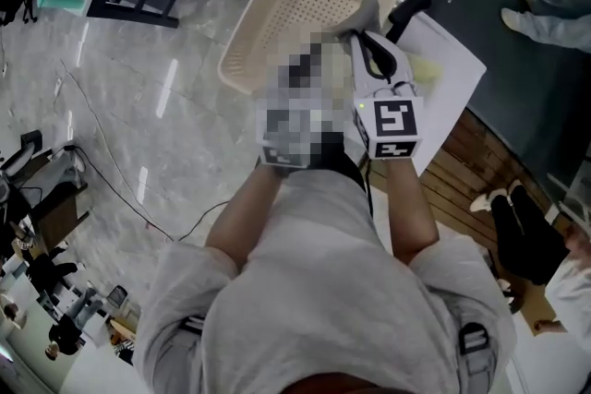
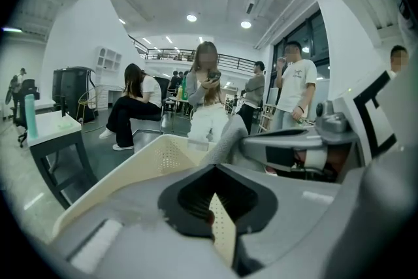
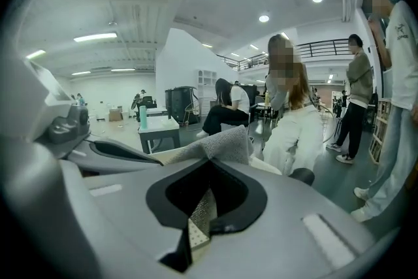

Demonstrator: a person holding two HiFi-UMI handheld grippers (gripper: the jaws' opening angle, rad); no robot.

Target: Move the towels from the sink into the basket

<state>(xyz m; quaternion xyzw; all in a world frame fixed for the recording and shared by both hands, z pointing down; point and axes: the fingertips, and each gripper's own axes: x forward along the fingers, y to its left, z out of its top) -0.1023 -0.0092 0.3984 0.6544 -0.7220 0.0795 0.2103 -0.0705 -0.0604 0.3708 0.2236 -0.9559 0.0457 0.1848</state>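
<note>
Basket (image 1: 277, 5) rim clamped by left gripper (image 2: 214, 202) and right gripper (image 3: 199, 212), side by side; towel (image 1: 367, 12) draped near right tip. Basket best kept level, grips moved together.

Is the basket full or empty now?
Nearly empty: the basket shows a bare perforated bottom in the head view; only one grey towel lies at its near rim.

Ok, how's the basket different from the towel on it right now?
The basket is cream, rigid and perforated; the towel is grey and soft. The basket is far larger; the towel is a small piece over its rim. The left tool and right tool are shut on the basket's wall; the towel lies just past the right tool's tips, maybe pinched too. Both are held up off the floor.
</note>
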